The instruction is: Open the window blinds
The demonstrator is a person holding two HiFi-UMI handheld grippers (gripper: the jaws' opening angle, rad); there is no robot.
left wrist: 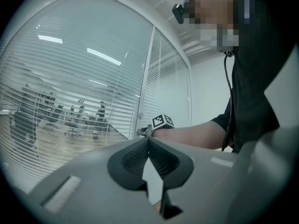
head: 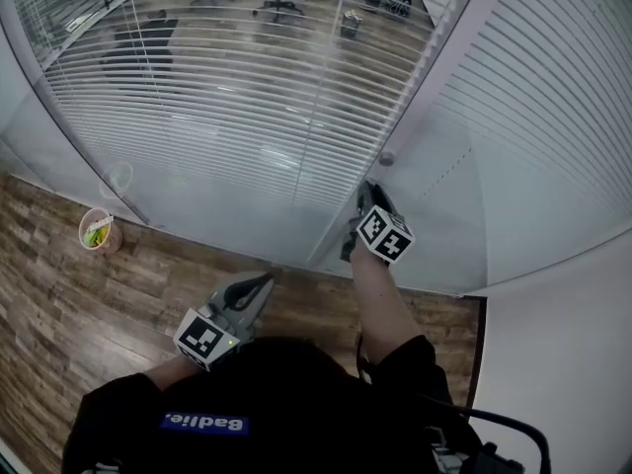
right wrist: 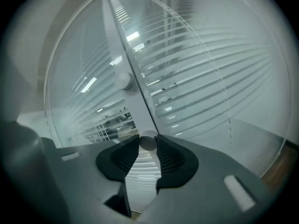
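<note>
The right gripper (right wrist: 148,144) pinches a small round grey knob (right wrist: 148,141) between its pad tips. The knob sits on the pale upright frame post (right wrist: 133,94) between two glass panes, and a second round knob (right wrist: 122,80) stands higher on that post. Only the right gripper view shows the pinch. The head view adds the left gripper (head: 262,284), jaws pressed together and empty, held low and well apart from the glass. The white horizontal slat blinds (head: 237,97) behind the left pane are tilted partly open, with office chairs visible through them; the right pane's slats (head: 553,77) look closed.
</note>
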